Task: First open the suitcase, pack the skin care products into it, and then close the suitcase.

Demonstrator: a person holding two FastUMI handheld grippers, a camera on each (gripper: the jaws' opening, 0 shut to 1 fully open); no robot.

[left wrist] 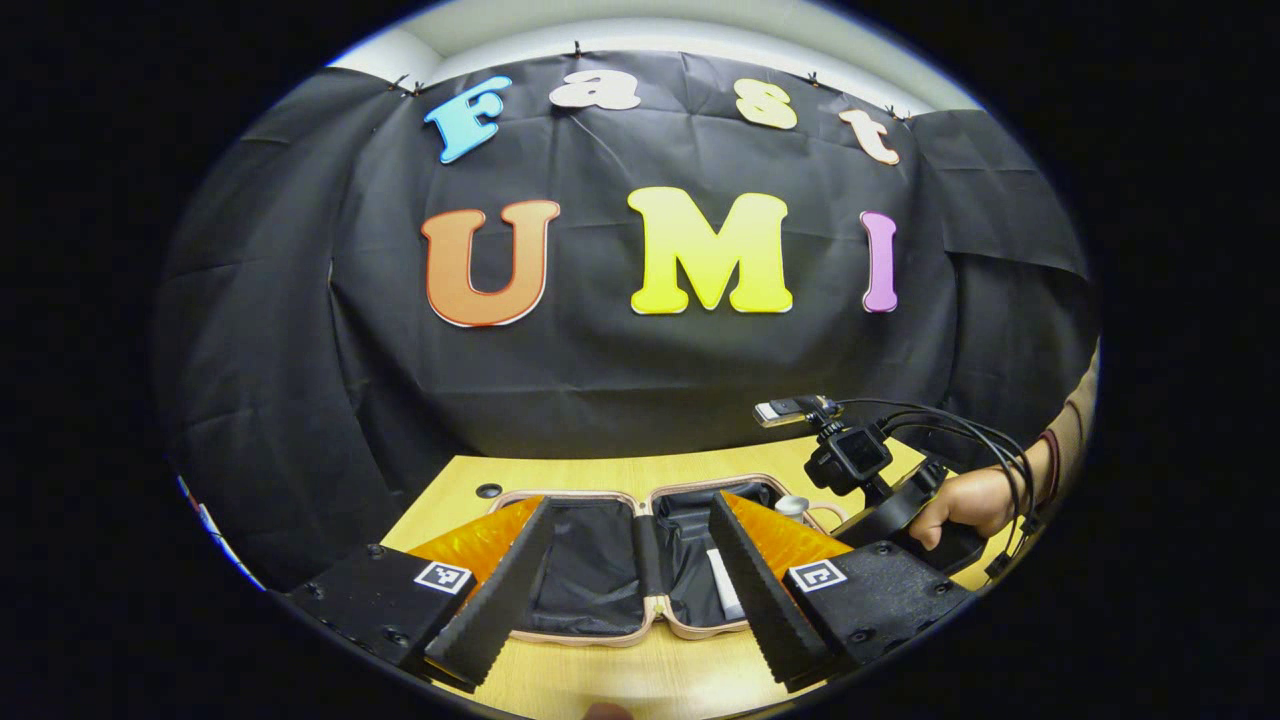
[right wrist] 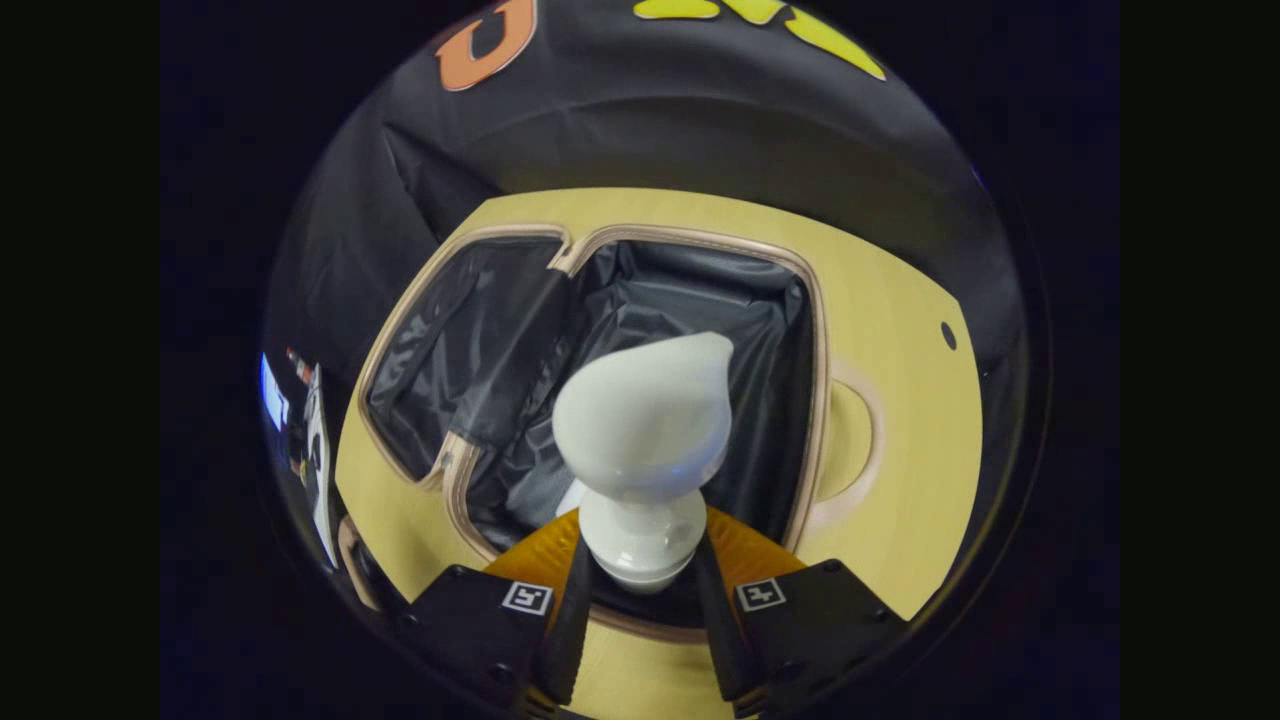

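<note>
We see our right gripper [right wrist: 640, 590] pointing down, its fingers squeezing a white pump bottle [right wrist: 645, 440] over the open suitcase [right wrist: 815, 330] on the desk [right wrist: 900, 400]. A hand [left wrist: 965, 500] holds that gripper at the suitcase's right side. Our left gripper [left wrist: 625, 590] waits near the suitcase, fingers spread wide, holding nothing.

Tan sleeve [left wrist: 1078, 420] with dark red cuff [left wrist: 1048, 462]; black cables [left wrist: 960, 425] loop over the wrist

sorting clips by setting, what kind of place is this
Likely a staged recording booth, not a home: black cloth wall, a bare wooden table, an open suitcase, and a hand holding a camera-fitted gripper.
</note>
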